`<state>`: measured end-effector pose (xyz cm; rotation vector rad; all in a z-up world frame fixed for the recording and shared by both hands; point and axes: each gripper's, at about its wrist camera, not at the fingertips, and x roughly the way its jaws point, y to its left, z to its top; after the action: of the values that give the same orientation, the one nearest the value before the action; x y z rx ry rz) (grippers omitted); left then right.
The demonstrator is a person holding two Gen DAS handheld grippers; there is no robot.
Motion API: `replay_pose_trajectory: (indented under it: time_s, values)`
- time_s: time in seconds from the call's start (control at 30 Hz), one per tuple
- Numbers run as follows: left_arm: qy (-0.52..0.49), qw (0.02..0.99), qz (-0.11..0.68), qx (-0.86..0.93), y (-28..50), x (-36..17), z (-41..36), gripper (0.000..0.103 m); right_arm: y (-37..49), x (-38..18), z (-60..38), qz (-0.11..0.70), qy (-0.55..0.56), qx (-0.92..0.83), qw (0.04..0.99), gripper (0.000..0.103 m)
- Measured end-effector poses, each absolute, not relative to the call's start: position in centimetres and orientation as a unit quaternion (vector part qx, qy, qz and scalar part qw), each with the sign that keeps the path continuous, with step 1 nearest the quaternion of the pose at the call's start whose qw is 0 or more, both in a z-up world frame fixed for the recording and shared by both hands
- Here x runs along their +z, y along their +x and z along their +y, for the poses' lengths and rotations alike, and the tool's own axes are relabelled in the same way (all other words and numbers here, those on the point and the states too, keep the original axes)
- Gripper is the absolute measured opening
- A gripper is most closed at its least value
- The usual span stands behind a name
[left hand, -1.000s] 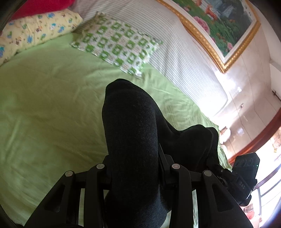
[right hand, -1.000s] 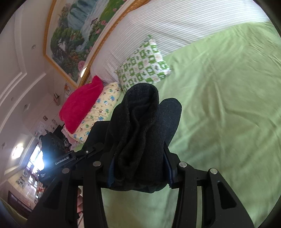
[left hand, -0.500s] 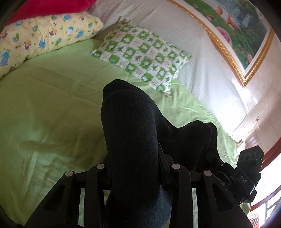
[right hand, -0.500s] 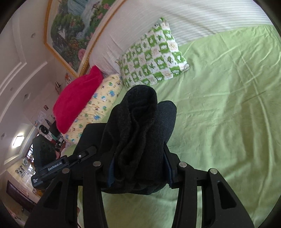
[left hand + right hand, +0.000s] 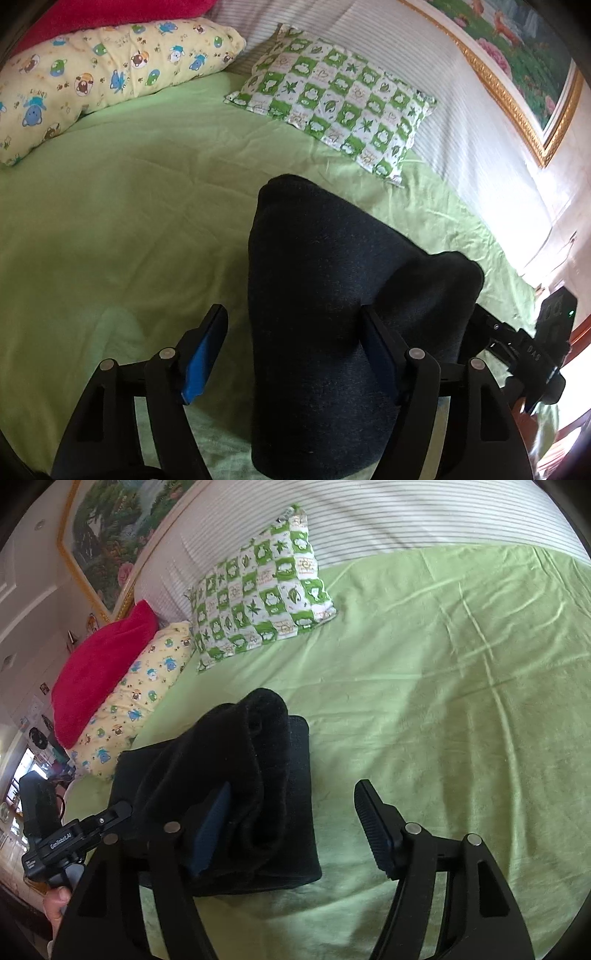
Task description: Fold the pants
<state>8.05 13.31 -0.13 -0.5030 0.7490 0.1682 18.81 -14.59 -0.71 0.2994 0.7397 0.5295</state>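
Note:
The dark folded pants point(image 5: 314, 295) lie as a thick bundle on the green bedsheet point(image 5: 110, 240). My left gripper point(image 5: 291, 350) straddles one end with its jaws opening. Its left blue pad stands clear of the cloth, while the right finger still brushes it. In the right wrist view the same pants point(image 5: 240, 775) rest against the left finger of my right gripper point(image 5: 291, 827), whose jaws are also opening. Its right finger point(image 5: 373, 827) stands well apart over bare sheet. Neither gripper presses on the bundle.
A green-and-white checked pillow point(image 5: 332, 107), a yellow cartoon pillow point(image 5: 92, 81) and a red pillow point(image 5: 99, 668) lie along the striped headboard point(image 5: 443, 92). A gold-framed painting point(image 5: 517, 55) hangs above. Open green sheet point(image 5: 443, 701) stretches to the right of the pants.
Both grippers came forward and down toward the pillows with the pants, then their jaws spread. The bundle, pinched before, now sits loose on the sheet.

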Motion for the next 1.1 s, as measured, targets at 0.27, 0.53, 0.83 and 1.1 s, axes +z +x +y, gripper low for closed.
replay_pose_trajectory:
  time_s: [0.27,0.53,0.83,1.1]
  values:
    - [-0.223,0.902,0.357,0.100,7.1,0.2,12.6,0.080,18.7,-0.8,-14.9,0.351,0.149,0.261,0.887,0.075]
    - [-0.190,0.908,0.361,0.095,3.5,0.7,9.8,0.082,12.6,1.8,-13.8,0.282,0.095,0.326,0.897,0.087]
    - [-0.080,0.923,0.357,0.122,1.0,1.8,5.4,0.085,7.4,2.7,-11.7,0.251,0.007,0.343,0.905,0.096]
    - [-0.074,0.914,0.374,0.139,0.7,0.9,5.3,0.085,7.2,0.8,-11.7,0.258,-0.006,0.332,0.907,0.097]
